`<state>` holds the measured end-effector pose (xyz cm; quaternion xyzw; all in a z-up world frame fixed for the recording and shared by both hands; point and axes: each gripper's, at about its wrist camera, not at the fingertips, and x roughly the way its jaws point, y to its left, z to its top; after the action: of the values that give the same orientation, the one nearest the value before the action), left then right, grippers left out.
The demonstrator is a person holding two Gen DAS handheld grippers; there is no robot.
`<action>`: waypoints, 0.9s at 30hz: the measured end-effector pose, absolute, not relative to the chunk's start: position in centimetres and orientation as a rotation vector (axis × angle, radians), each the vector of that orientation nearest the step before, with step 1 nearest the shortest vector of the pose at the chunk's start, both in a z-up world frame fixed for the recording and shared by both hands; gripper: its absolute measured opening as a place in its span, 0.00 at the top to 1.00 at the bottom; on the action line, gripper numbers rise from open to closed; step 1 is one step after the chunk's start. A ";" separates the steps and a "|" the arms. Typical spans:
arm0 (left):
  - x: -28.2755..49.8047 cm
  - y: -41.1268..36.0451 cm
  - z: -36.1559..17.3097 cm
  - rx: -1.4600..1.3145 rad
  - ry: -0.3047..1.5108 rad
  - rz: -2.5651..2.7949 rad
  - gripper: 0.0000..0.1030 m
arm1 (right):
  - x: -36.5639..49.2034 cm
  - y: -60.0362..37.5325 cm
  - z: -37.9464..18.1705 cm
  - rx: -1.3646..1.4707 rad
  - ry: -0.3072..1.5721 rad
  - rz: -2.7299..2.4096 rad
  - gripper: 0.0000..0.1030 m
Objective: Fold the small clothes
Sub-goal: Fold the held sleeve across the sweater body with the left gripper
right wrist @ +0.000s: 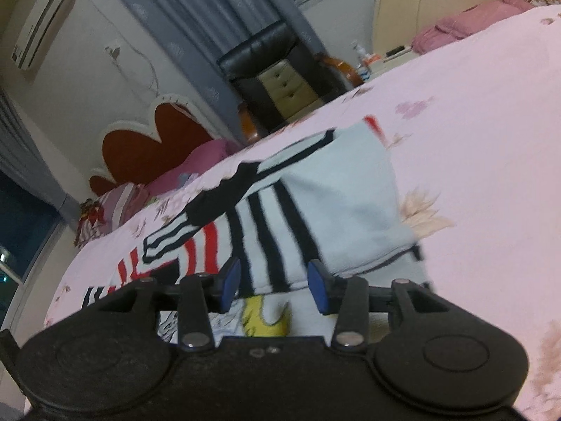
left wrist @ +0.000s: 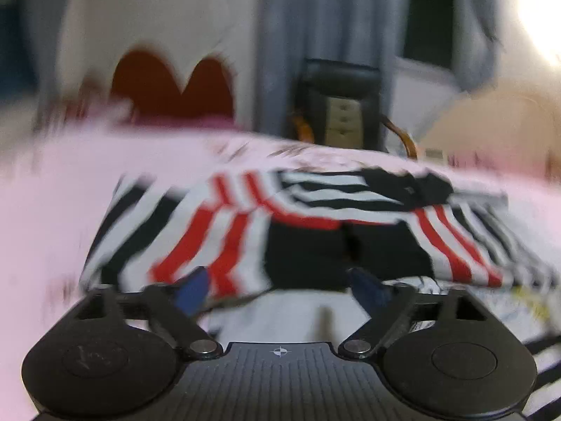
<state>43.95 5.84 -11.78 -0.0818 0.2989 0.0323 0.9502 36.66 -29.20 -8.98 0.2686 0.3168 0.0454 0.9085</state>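
Note:
A small garment (left wrist: pixel 245 231) with black, white and red stripes lies partly folded on the pink bedspread (left wrist: pixel 52 210). In the blurred left wrist view my left gripper (left wrist: pixel 280 289) stands open at the garment's near edge, its blue pads (left wrist: pixel 193 289) wide apart with nothing pressed between them. In the right wrist view the same garment (right wrist: pixel 336 203) shows a pale folded panel over black-and-white stripes. My right gripper (right wrist: pixel 275 284) is partly open at the near fold. The striped edge sits between its blue pads (right wrist: pixel 230 280), which do not visibly squeeze it.
A white cloth with a yellow print (right wrist: pixel 266 319) lies under the garment's near edge. Pink pillows (right wrist: pixel 196 168) and a red scalloped headboard (right wrist: pixel 150 140) are at the bed's far side. A black chair (right wrist: pixel 277 73) and grey curtains (right wrist: pixel 217 17) stand beyond the bed.

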 end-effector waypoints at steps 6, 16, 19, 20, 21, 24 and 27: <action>43.0 13.1 -14.4 -0.725 0.600 0.020 0.54 | 37.5 -26.2 -9.6 0.530 0.689 0.120 0.59; 43.4 15.3 -17.4 -1.027 0.603 0.033 0.83 | 38.1 -23.6 -9.5 0.504 0.696 0.125 0.58; 43.0 15.5 -17.6 -1.139 0.573 0.015 0.92 | 37.9 -23.3 -9.6 0.511 0.696 0.124 0.58; 42.9 15.4 -17.5 -1.166 0.566 0.020 0.92 | 37.8 -23.3 -9.5 0.512 0.695 0.123 0.58; 43.0 15.1 -17.4 -1.188 0.558 0.019 0.92 | 37.8 -23.3 -9.5 0.513 0.695 0.121 0.58; 43.2 14.3 -16.9 -1.186 0.535 0.008 0.92 | 37.8 -23.6 -9.4 0.533 0.688 0.111 0.58; 43.5 13.7 -16.5 -1.144 0.531 -0.016 0.92 | 38.6 -23.3 -9.7 0.639 0.690 0.159 0.58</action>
<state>43.46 13.65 -16.49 -0.5349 0.2482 -0.0076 0.8076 38.58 -23.27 -9.67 0.3074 0.3323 0.0763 0.8884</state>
